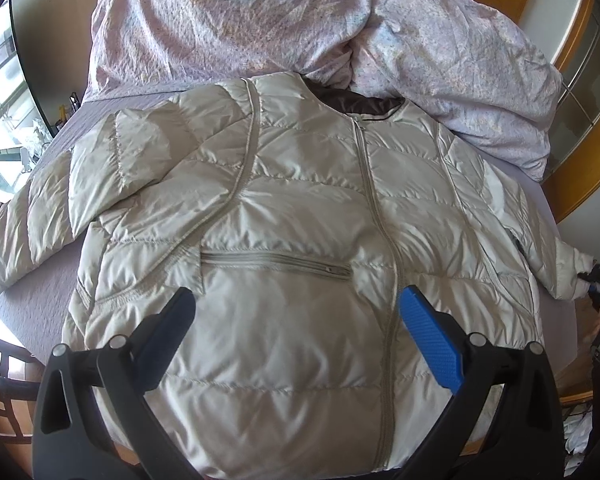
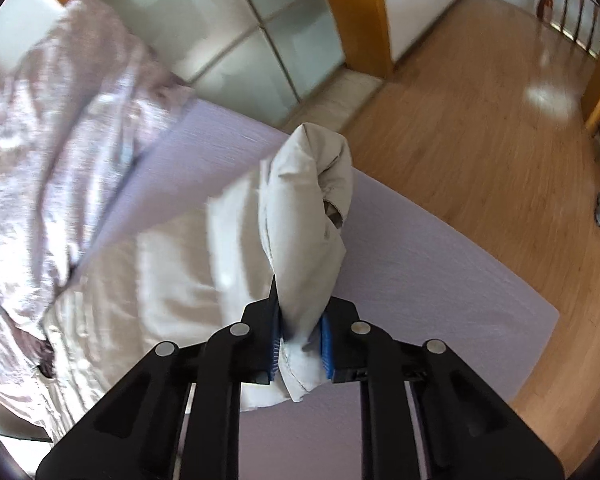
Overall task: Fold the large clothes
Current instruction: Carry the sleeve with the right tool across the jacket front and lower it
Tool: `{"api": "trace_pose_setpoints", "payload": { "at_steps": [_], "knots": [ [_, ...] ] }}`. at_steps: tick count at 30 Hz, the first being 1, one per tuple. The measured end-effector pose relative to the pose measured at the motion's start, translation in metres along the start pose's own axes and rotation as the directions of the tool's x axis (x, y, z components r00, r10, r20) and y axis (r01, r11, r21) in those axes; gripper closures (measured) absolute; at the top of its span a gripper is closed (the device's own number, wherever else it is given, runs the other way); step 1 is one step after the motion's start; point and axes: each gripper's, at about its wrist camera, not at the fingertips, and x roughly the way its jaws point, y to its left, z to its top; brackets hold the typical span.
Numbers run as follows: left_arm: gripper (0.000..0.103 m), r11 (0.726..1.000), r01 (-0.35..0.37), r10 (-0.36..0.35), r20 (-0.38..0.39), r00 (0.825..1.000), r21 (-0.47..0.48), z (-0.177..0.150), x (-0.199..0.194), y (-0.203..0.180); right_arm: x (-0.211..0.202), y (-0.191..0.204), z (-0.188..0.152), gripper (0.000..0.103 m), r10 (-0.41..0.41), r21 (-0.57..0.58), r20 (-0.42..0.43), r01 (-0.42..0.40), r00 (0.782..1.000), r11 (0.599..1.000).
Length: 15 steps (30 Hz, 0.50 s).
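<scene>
A pale grey quilted puffer jacket (image 1: 300, 216) lies front up on the bed, zipped, collar at the far side. Its left sleeve (image 1: 60, 192) is folded over at the left. My left gripper (image 1: 296, 312) is open and empty, hovering over the jacket's lower front. My right gripper (image 2: 300, 340) is shut on the right sleeve cuff (image 2: 308, 208) and holds it up off the bed; it also shows at the right edge of the left wrist view (image 1: 598, 284).
A crumpled pink patterned duvet (image 1: 300, 20) is heaped at the head of the lilac-sheeted bed (image 2: 440, 280). Wooden floor (image 2: 480, 120) lies beyond the bed's edge. Frosted wardrobe doors (image 2: 240, 32) stand behind. A dark rail (image 1: 4, 380) is at the near left.
</scene>
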Motion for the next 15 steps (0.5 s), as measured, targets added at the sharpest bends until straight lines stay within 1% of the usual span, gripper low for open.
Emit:
{"api": "trace_pose_setpoints", "payload": {
  "at_steps": [3, 5, 6, 7, 8, 9, 12, 15],
  "knots": [
    [0.002, 1.0, 0.004, -0.004, 0.006, 1.0, -0.009, 0.003, -0.001, 0.011, -0.01, 0.046, -0.008, 0.086, 0.061, -0.071, 0.007, -0.06, 0.998, 0.996],
    [0.002, 1.0, 0.008, -0.008, 0.006, 1.0, -0.015, 0.005, -0.001, 0.019, -0.012, 0.088, -0.021, 0.086, 0.107, -0.133, -0.009, -0.107, 0.994, 0.985],
    [0.002, 1.0, 0.008, -0.008, 0.006, 1.0, -0.02, 0.006, -0.001, 0.025, -0.011, 0.102, -0.027, 0.086, 0.123, -0.153, -0.02, -0.124, 0.992, 0.98],
    [0.002, 1.0, 0.008, -0.008, 0.006, 1.0, -0.022, 0.007, 0.0, 0.029, -0.008, 0.124, -0.036, 0.086, 0.141, -0.184, -0.039, -0.145, 0.989, 0.972],
    [0.002, 1.0, 0.007, -0.007, 0.006, 1.0, -0.025, 0.008, 0.0, 0.033, -0.007, 0.137, -0.043, 0.086, 0.151, -0.205, -0.051, -0.158, 0.987, 0.966],
    [0.002, 1.0, 0.005, -0.005, 0.005, 1.0, -0.031, 0.009, 0.0, 0.039, -0.003, 0.162, -0.055, 0.086, 0.172, -0.243, -0.073, -0.184, 0.982, 0.952],
    [0.002, 0.999, -0.002, 0.002, 0.007, 1.0, -0.046, 0.011, -0.001, 0.052, 0.011, 0.211, -0.082, 0.086, 0.203, -0.3, -0.128, -0.233, 0.971, 0.925],
    [0.002, 0.998, -0.008, 0.009, 0.01, 1.0, -0.066, 0.013, -0.003, 0.067, 0.022, 0.257, -0.115, 0.086, 0.211, -0.351, -0.189, -0.266, 0.959, 0.898]
  ]
}}
